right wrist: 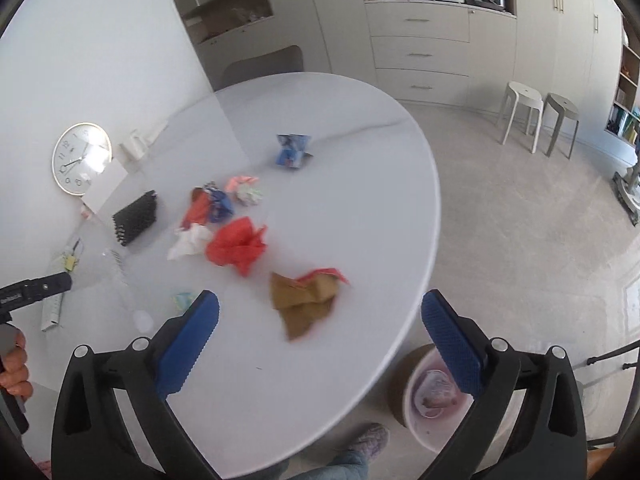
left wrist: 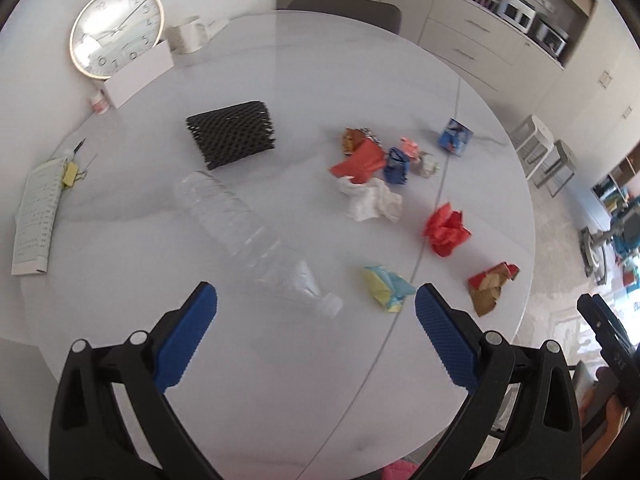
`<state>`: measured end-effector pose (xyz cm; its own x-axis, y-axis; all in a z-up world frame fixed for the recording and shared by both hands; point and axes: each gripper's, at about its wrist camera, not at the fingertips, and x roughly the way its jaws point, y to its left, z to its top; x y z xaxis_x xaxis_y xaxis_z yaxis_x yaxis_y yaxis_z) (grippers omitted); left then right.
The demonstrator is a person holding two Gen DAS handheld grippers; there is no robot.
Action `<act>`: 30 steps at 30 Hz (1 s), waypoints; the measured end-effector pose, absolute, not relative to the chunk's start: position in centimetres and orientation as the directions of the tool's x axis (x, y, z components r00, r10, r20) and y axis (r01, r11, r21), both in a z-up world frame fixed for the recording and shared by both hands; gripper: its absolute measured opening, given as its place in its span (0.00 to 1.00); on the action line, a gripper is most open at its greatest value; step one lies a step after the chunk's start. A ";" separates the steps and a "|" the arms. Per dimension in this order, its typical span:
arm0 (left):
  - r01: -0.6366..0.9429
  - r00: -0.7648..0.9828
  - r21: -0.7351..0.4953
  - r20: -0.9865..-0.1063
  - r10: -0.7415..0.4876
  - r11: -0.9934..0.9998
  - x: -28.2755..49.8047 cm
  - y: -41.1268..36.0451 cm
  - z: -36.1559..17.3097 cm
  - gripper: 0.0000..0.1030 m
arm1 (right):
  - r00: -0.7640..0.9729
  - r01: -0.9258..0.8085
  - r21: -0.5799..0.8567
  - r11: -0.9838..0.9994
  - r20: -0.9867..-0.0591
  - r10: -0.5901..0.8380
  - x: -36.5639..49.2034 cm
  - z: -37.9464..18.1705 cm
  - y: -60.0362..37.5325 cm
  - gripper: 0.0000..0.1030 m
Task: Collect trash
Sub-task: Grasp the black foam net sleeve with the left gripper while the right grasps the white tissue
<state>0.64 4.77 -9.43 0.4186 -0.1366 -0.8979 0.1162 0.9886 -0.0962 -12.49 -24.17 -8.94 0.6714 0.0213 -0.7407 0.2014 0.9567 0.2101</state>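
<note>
Trash lies scattered on a round white table [left wrist: 280, 380]. It includes a clear plastic bottle [left wrist: 248, 236], a black foam net [left wrist: 232, 134], a white wad [left wrist: 372, 200], a red wad [left wrist: 446, 230], a yellow-blue wad [left wrist: 386, 288], a brown-red wad [left wrist: 492, 286] and a blue carton [left wrist: 456, 136]. My left gripper [left wrist: 316, 304] hangs open above the bottle's cap end, holding nothing. My right gripper [right wrist: 320, 312] is open and empty over the brown-red wad [right wrist: 306, 300]. The red wad [right wrist: 238, 248] lies beyond it. A lined bin [right wrist: 432, 396] stands on the floor under the table's near right edge.
A clock [left wrist: 116, 30], a white box [left wrist: 138, 74], a mug [left wrist: 188, 34] and a clipped paper pad [left wrist: 36, 216] sit along the table's left side. A chair [left wrist: 344, 8] stands behind the table, and stools [right wrist: 538, 120] stand on the floor. A slippered foot [right wrist: 370, 438] is near the bin.
</note>
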 end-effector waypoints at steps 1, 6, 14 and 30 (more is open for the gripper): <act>0.107 0.419 -0.100 -0.898 -0.136 0.989 1.2 5.8 -9.7 0.92 | 0.672 0.192 0.214 0.958 -0.740 0.031 -11.7 -8.7 -22.6 0.98; 0.100 0.436 -0.075 -0.893 -0.112 0.992 4.1 10.5 -10.4 0.92 | 0.675 0.138 0.221 0.965 -0.734 0.071 -8.2 -7.8 -14.9 0.98; 0.197 0.473 -0.030 -0.872 -0.122 0.980 11.1 14.3 -11.2 0.92 | 0.644 0.109 0.192 0.975 -0.761 0.078 -1.5 -7.9 -5.8 0.98; 0.430 0.390 0.140 -0.920 -0.044 0.892 27.9 9.2 -21.4 0.92 | 0.559 0.178 0.221 0.959 -0.825 0.086 9.6 -11.6 -6.2 0.98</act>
